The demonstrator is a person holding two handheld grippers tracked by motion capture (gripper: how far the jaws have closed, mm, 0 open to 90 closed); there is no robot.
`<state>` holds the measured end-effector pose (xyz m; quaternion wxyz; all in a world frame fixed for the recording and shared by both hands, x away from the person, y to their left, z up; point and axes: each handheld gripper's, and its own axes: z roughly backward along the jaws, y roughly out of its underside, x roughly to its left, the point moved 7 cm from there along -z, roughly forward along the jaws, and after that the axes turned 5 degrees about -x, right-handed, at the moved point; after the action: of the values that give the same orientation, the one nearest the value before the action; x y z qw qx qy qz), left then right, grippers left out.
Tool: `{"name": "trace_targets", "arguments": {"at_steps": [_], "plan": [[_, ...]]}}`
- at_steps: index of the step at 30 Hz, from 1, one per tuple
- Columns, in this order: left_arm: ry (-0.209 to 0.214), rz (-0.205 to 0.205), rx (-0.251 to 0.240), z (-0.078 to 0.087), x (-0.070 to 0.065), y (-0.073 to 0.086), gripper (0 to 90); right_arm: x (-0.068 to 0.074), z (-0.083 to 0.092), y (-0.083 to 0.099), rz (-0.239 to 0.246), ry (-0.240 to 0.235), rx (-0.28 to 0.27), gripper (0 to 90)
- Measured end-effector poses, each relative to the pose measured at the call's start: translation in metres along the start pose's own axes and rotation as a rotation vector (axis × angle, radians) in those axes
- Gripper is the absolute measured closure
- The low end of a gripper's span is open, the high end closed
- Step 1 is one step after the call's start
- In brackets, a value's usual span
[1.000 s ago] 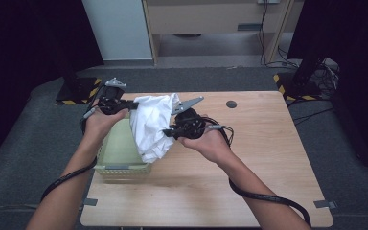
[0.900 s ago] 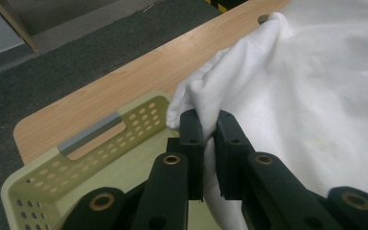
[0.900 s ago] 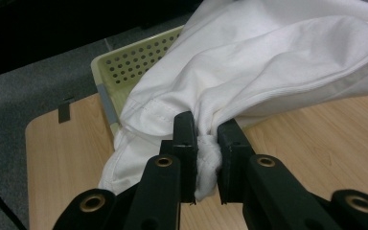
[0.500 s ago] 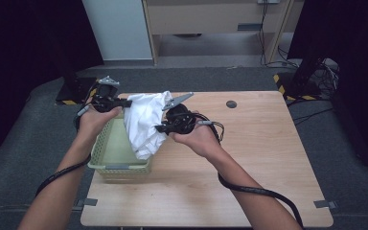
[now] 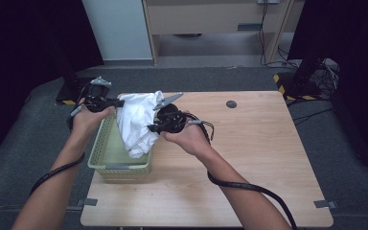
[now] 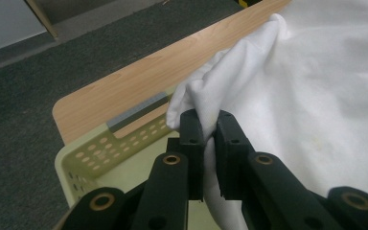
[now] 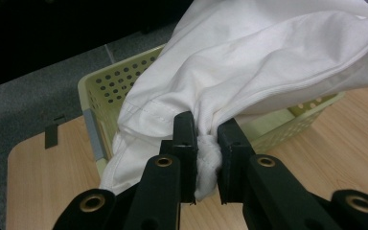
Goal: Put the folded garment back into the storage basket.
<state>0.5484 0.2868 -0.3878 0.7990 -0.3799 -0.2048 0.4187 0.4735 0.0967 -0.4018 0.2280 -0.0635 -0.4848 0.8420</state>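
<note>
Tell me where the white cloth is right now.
In the high view the white cloth hangs over the green basket at the table's left side, stretched between the left tool and the right tool, each clamped on it.

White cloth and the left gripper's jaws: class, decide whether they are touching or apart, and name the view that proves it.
Touching. In the left gripper view the left gripper has both jaws clamped on a bunched fold of the white cloth, with fabric squeezed between them.

The wooden table (image 5: 268,158) is lit softly from above, and the room around it is very dark. The white cloth (image 6: 326,86) looks too bright. Up close, the black jaws look blurry.
</note>
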Motion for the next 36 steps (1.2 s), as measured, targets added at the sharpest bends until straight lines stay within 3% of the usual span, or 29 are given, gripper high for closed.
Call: {"name": "trace_targets", "arguments": {"at_steps": [11,36], "plan": [[-0.026,0.01,0.006,0.006,0.013,0.011,83.5,0.008,-0.023,0.0,-0.012,-0.021,0.003,80.8],[-0.049,0.031,0.016,0.011,0.033,0.032,83.5,0.022,-0.057,0.003,-0.019,-0.039,-0.004,80.7]]}}
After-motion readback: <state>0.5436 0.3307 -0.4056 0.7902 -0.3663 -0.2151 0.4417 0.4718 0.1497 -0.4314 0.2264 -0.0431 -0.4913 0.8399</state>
